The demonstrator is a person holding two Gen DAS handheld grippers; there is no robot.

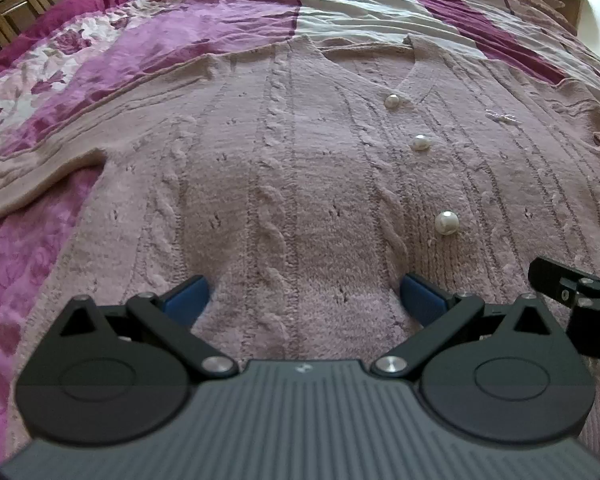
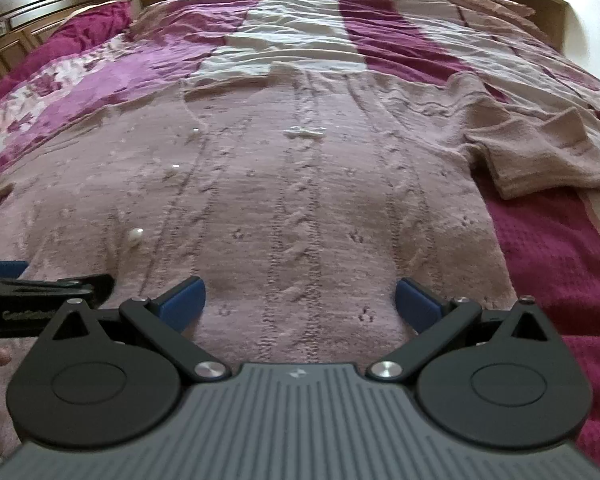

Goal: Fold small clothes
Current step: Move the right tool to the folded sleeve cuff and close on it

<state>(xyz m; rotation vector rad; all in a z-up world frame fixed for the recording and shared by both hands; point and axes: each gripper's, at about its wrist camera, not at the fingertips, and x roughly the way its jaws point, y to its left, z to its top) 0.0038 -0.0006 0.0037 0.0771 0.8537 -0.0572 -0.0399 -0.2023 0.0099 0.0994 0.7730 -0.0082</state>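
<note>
Lying flat and face-up across the middle of both views: one pink cable-knit cardigan [image 1: 300, 184], spread on a magenta-and-white bedspread [image 1: 228, 20], neckline toward the top of frame, hem running under the cameras at the bottom. Hovering over the lower body of the knit: left gripper [image 1: 305, 298], jaws spread wide, gripping nothing; right gripper [image 2: 300, 298] likewise spread and gripping nothing (its black linkage poking into the lower right of the left view). Counting: one garment, two grippers, three pearl buttons [image 1: 420, 143] showing down the placket in the left view, one small white bow or applique [image 2: 303, 133] upper centre of the right view. Sleeves: one stretching off to the left edge of the left view [image 1: 40, 168], one bunched and doubled over at the right of the right view [image 2: 540, 156]. Judging handling: soft, limp, fairly thick and a bit heavy for knitwear, likely sagging and stretching if lifted by a single point, not slippery. Buttons worth avoiding, as hard lumps under a pad. Best holds, probably: hem corners or shoulder seams, pinching both layers, one gripper per side. Nothing folded yet, apart from that rumpled sleeve.
</note>
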